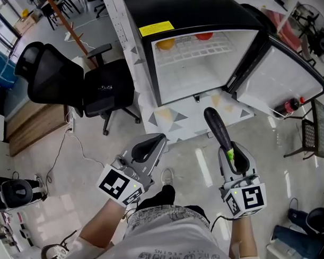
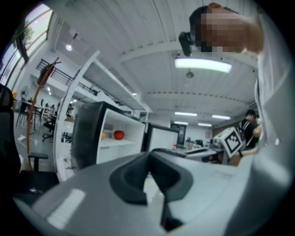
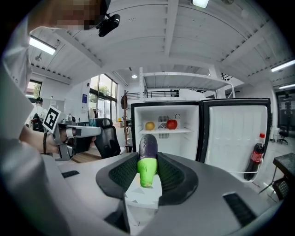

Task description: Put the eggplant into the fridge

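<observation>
A dark purple eggplant (image 1: 219, 128) with a green stem end sticks out of my right gripper (image 1: 232, 153), its tip pointing at the fridge (image 1: 192, 72). In the right gripper view the eggplant (image 3: 147, 147) sits between the pads of that gripper (image 3: 147, 156), which is shut on it near the stem. The fridge (image 3: 152, 113) stands ahead with its door (image 3: 235, 133) swung open to the right. My left gripper (image 1: 161, 139) hangs level at the left, its tips together and nothing in it; the left gripper view shows this gripper (image 2: 150, 154) empty too.
On the fridge's shelf lie a yellow fruit (image 3: 149, 125) and a red one (image 3: 172, 124). A cola bottle (image 1: 289, 105) stands in the door (image 1: 277, 74). To the fridge's left stands a black office chair (image 1: 81, 84). A wire basket stand (image 1: 310, 137) is at the right.
</observation>
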The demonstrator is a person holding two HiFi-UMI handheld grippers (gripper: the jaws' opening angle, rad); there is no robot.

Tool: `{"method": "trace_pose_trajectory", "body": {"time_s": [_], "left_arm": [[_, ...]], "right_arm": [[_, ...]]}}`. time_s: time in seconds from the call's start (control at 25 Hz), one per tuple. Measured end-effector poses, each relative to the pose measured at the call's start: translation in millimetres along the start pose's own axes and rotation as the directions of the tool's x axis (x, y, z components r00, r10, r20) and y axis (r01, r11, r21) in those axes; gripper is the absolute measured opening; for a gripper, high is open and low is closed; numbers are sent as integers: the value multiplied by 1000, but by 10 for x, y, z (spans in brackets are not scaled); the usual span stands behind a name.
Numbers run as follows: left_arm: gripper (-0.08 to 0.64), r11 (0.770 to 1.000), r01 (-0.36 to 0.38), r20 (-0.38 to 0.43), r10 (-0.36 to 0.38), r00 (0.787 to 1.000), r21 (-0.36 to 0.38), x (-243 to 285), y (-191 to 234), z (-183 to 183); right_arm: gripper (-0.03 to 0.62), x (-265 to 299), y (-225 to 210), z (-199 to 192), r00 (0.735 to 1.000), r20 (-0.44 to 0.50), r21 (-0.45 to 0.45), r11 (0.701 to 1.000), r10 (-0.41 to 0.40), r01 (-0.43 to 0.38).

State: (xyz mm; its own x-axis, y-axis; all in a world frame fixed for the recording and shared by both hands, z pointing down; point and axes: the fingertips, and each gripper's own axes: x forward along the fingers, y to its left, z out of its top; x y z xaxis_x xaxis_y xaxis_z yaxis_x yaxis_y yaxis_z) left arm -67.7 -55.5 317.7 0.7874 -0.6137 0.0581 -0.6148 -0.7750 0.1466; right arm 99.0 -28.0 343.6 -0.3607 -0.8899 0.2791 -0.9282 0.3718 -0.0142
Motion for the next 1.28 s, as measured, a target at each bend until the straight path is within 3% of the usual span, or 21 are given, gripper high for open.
{"method": "trace_pose_trajectory", "body": {"time_s": [0.48,1.28], "left_arm": [[7,1000,11,-17,-11,1000,-9,89,626,-15],[6,999,-28,-37,27,999,-23,397,931,-69]], "right_arm": [[127,743,-3,146,1000,-13,-11,1000,-16,16],[127,1313,-269,83,999,-41,-24,999,22,-23]]}}
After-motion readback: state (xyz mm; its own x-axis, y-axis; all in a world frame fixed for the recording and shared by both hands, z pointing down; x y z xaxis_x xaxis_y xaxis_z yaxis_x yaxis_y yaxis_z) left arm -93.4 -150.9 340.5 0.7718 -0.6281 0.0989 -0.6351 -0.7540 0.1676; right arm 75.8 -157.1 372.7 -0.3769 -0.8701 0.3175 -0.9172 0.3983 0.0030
